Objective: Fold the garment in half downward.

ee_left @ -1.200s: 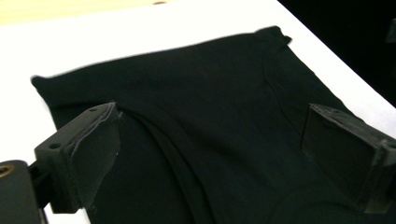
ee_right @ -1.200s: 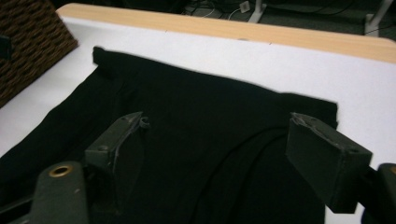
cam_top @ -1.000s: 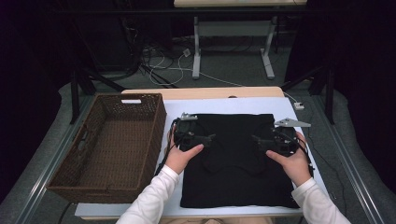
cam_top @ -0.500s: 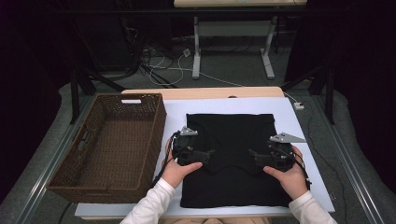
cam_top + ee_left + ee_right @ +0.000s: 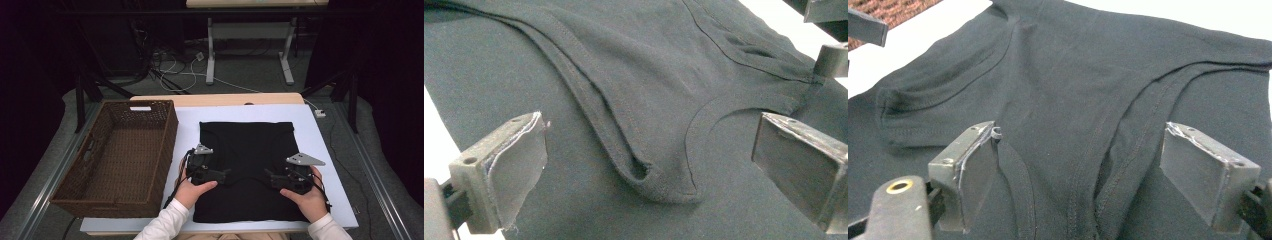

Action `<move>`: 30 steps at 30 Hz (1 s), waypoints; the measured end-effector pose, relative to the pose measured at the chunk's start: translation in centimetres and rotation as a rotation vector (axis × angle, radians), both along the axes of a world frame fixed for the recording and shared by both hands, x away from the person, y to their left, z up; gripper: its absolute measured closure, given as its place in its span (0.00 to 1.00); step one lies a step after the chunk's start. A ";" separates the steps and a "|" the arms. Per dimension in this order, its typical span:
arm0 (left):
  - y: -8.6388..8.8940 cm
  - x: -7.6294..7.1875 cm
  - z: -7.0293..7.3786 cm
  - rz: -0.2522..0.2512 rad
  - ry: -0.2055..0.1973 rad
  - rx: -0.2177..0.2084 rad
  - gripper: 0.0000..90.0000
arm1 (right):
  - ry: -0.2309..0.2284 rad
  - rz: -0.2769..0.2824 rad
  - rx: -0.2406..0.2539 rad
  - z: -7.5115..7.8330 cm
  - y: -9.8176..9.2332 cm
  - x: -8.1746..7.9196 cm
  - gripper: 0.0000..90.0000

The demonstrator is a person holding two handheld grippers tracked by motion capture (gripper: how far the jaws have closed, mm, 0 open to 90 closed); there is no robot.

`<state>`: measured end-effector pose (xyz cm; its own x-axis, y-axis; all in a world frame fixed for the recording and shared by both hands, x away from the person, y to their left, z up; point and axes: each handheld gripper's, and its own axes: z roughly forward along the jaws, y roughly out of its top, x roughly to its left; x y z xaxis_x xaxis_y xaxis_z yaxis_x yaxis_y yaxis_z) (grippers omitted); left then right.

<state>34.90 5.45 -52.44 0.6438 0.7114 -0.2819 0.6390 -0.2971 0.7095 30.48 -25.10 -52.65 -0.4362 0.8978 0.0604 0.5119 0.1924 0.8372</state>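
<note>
A black T-shirt (image 5: 245,142) lies folded flat on the white mat (image 5: 322,150). My left gripper (image 5: 223,175) hovers low over the shirt's left half, pointing inward, jaws open. My right gripper (image 5: 268,176) faces it from the right half, also open. In the left gripper view, a folded sleeve hem (image 5: 644,175) of the shirt (image 5: 634,75) lies on the cloth between the wide jaws of the left gripper (image 5: 649,167), untouched. In the right gripper view, stitched folds of the shirt (image 5: 1073,75) run between the jaws of the right gripper (image 5: 1085,177), and the pads (image 5: 975,175) stand clear of the cloth.
A brown wicker basket (image 5: 169,142) stands on the table's left side, beside the mat. Bare white mat borders the shirt on the left, right and far sides. Table legs and cables (image 5: 200,70) lie on the floor beyond the far edge.
Both hands have drawn back toward the near edge and dropped lower, moving from the shirt's far part to its middle. Both sets of jaws stay open.
</note>
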 end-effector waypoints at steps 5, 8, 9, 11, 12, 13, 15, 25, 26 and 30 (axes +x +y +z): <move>-0.3 0.1 -0.4 -0.018 -0.009 0.010 0.04 | 0.009 0.000 -0.003 -0.2 -0.3 0.0 0.17; -0.4 0.1 -0.7 -0.008 -0.002 0.012 0.05 | 0.016 -0.013 -0.008 -0.2 -0.4 0.0 0.18; -0.4 0.1 -0.8 -0.007 0.001 0.014 0.05 | 0.015 -0.018 -0.007 -0.3 -0.5 0.0 0.18; -0.3 0.3 -1.0 -0.007 0.004 0.023 0.07 | 0.012 -0.019 -0.013 -0.3 -0.6 0.0 0.18; -0.4 0.2 -1.1 0.005 0.013 0.019 0.08 | 0.013 -0.021 -0.012 -0.2 -0.7 0.0 0.18; -0.3 0.3 -1.1 -0.004 0.006 0.037 0.10 | 0.011 -0.022 -0.012 -0.3 -0.7 0.0 0.18; -0.4 0.3 -1.3 -0.007 0.004 0.060 0.14 | 0.011 -0.030 -0.010 -0.3 -0.8 0.0 0.19; -0.7 0.5 -2.1 0.025 0.022 0.113 0.28 | 0.035 -0.064 -0.019 -0.6 -1.9 0.3 0.25; -0.8 0.5 -2.3 0.023 0.029 0.111 0.29 | 0.041 -0.069 -0.025 -0.7 -2.0 0.4 0.28; -1.2 0.5 -2.8 0.018 0.040 0.133 0.35 | 0.093 -0.077 -0.028 -1.1 -2.3 0.5 0.35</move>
<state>35.37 4.25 -55.23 0.6206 0.7556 -0.2094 0.6722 -0.3752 0.6382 30.96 -27.40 -53.74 -0.3596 0.9304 0.0715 0.6010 0.1723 0.7805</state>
